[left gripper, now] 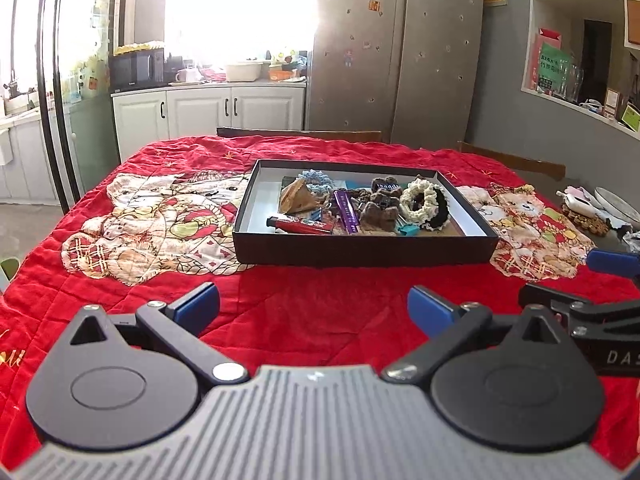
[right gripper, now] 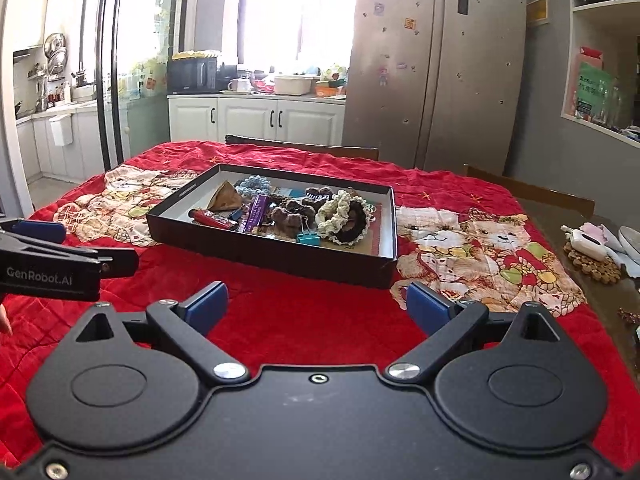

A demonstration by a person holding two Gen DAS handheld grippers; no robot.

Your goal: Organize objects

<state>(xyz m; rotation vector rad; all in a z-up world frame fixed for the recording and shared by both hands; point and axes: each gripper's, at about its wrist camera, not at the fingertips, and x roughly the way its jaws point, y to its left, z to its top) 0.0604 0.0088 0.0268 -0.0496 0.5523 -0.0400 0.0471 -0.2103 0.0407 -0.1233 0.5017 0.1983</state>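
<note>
Both the left claw (left gripper: 314, 306) and the right claw (right gripper: 318, 304) hover wide and empty over a red-quilted bench (left gripper: 304, 320), only the right view showing the kitchen sink shelves far left, while a black tray (left gripper: 360, 250) at mid-bench holds a red lighter (left gripper: 300, 225), purple packet (left gripper: 346, 210), cream scrunchie (left gripper: 420, 200) and brown knitted pieces (left gripper: 378, 210).

Both wrist cams low, facing box (left gripper: 362, 248) (right gripper: 276, 258); L cam sits left.
</note>
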